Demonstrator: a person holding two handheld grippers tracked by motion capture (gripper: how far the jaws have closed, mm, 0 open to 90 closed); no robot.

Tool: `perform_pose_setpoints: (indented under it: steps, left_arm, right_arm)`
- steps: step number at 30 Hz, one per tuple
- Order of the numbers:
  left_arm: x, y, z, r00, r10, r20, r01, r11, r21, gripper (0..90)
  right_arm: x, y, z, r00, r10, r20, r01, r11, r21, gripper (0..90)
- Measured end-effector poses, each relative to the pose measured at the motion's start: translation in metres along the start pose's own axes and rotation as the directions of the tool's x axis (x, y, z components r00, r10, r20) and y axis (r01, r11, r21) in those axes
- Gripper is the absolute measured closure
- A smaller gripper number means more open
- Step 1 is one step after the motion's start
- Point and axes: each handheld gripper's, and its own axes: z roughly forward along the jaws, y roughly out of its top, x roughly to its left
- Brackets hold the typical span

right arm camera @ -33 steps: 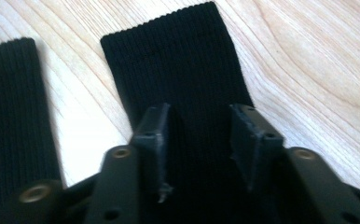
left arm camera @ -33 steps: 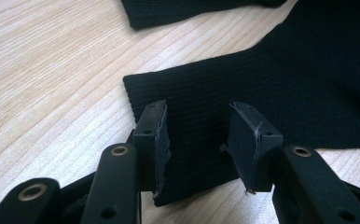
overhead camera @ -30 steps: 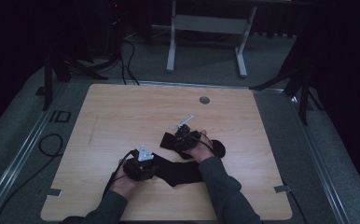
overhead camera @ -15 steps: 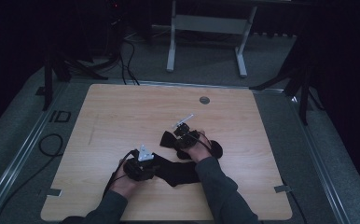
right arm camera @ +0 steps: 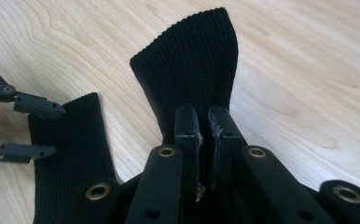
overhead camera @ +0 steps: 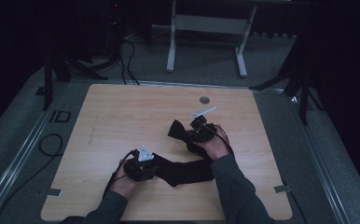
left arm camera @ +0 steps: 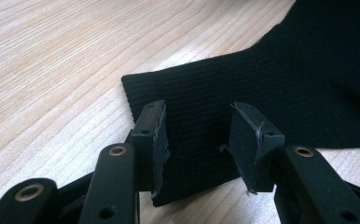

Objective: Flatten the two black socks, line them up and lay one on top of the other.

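My left gripper (overhead camera: 141, 169) sits low on the wooden table (overhead camera: 122, 116), at the near-left end of the black sock (overhead camera: 187, 170), which I take as my landmark. In the left gripper view my left gripper (left arm camera: 199, 140) has its jaws apart, one pad on each side of the sock's ribbed cuff (left arm camera: 192, 98), which lies flat on the wood beneath them; the pads do not press on the cloth. From that cuff the sock (left arm camera: 308, 70) widens away to the upper right of that view.

Right of that, the sock runs along the table toward my right hand (overhead camera: 213, 147) and then bends up and away from me. My right gripper (overhead camera: 197, 133) is at the sock's far end, above the table. Its jaws have just been closing, and in the right gripper view my right gripper (right arm camera: 202, 123) has them drawn together with only a thin slit left, clamped on the sock's fabric. A ribbed flap (right arm camera: 187, 70) of the sock stands up beyond the jaw tips, lifted off the wood. To the left of that flap lies the other end of the sock (right arm camera: 71, 140), flat, with my left gripper's fingers (right arm camera: 33, 107) on either side of it.

Beyond the sock, near the table's far edge, lies a small round grey disc (overhead camera: 204, 99).
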Motion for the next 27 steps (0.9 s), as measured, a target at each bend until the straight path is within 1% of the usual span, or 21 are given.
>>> perform_pose_setpoints:
  steps: [3,5,11,15,19,20,21,22,23,27]
  left_arm:
    - [0.000,0.000,0.000,1.0000,0.001,0.001,-0.001,1.0000,0.001,56.7]
    - [0.000,0.000,0.000,1.0000,-0.001,0.003,0.001,1.0000,0.001,56.6]
    - [0.000,0.000,0.000,1.0000,0.000,0.005,0.000,1.0000,0.002,56.6]
    - [0.000,0.000,0.000,1.0000,-0.003,0.006,0.003,1.0000,0.001,56.5]
    - [0.000,0.000,-0.001,0.9999,-0.008,0.012,0.008,1.0000,0.000,56.5]
    - [0.000,0.000,-0.001,0.9999,-0.008,0.012,0.008,1.0000,0.000,56.5]
    - [0.000,0.000,0.000,0.9999,-0.007,0.010,0.007,1.0000,-0.001,56.5]
    - [0.000,0.000,0.000,0.9999,-0.008,0.010,0.008,1.0000,-0.001,56.5]
    - [0.000,0.000,-0.001,0.9999,-0.006,0.010,0.006,1.0000,0.001,56.5]
    - [0.000,0.000,-0.001,0.9999,-0.009,0.009,0.009,1.0000,-0.001,56.5]
  right_arm:
    - [-0.001,-0.002,-0.016,0.9999,-0.006,0.014,0.006,1.000,-0.026,83.8]
    - [-0.002,-0.004,-0.022,0.9992,-0.015,0.037,0.016,0.999,-0.034,83.8]
    - [-0.002,-0.008,-0.042,0.9975,-0.035,0.062,0.039,0.997,-0.062,83.8]
    - [-0.002,-0.008,-0.063,0.9960,-0.047,0.075,0.055,0.993,-0.104,83.8]
    - [0.000,-0.009,-0.088,0.9934,-0.068,0.093,0.081,0.986,-0.146,83.8]
    - [0.000,-0.009,-0.088,0.9934,-0.068,0.093,0.081,0.986,-0.146,83.8]
    - [0.001,-0.009,-0.092,0.9933,-0.070,0.092,0.084,0.985,-0.154,83.8]
    - [0.003,-0.010,-0.103,0.9934,-0.075,0.086,0.089,0.981,-0.173,83.8]
    - [0.004,-0.011,-0.107,0.9932,-0.079,0.085,0.094,0.979,-0.182,83.8]
    - [0.012,-0.014,-0.118,0.9929,-0.098,0.068,0.109,0.975,-0.195,83.8]
